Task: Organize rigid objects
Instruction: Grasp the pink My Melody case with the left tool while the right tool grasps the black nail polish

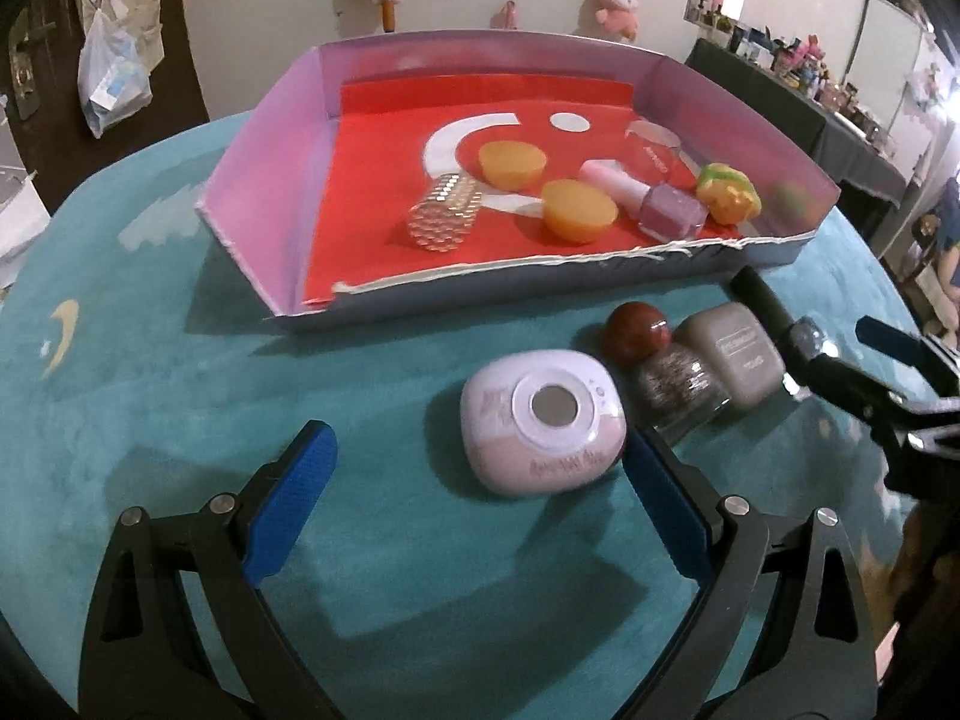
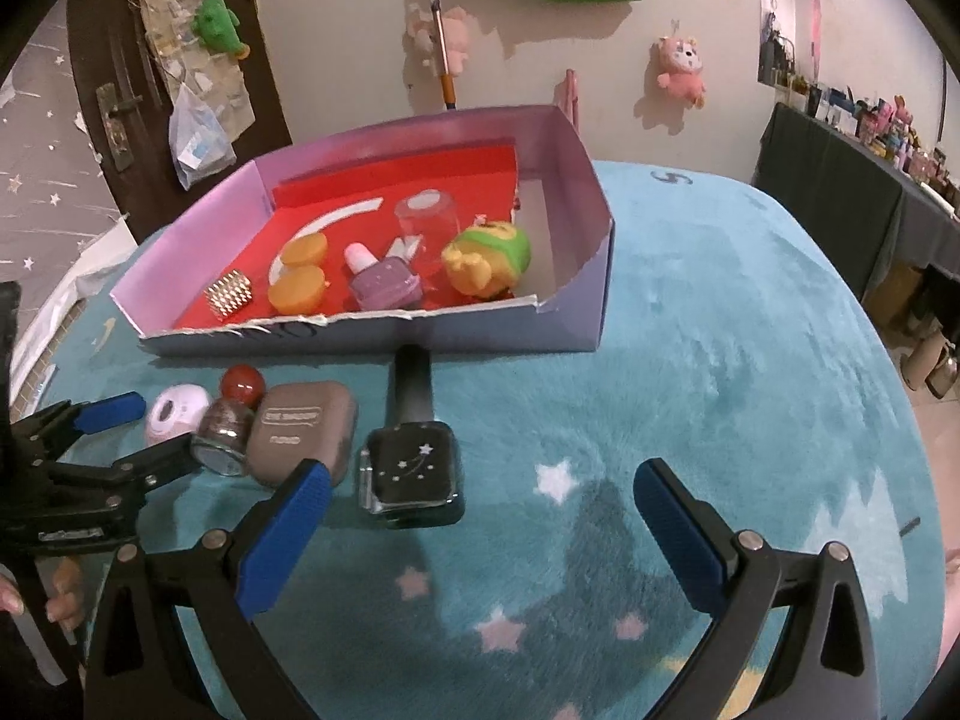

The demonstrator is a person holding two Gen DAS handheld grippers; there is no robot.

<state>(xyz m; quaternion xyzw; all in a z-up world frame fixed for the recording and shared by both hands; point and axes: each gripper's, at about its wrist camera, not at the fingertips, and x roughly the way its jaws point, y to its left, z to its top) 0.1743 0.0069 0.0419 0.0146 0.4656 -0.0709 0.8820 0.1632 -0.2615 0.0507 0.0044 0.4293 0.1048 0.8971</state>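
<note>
Both grippers gape wide, holding nothing: left gripper straddles the pink case, right gripper sits near the dark polish bottle; tray beyond.

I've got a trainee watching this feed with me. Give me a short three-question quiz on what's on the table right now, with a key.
1. True or false: the left gripper is shut on the pink case.
2. Which of these lies inside the box? A) red ball B) dark bottle C) purple bottle D) grey case
3. Fill in: the dark bottle stands nearest the ____ gripper.

Key: 1 false, both fingers are spread wide and the case sits between them; 2 C; 3 right.
</note>
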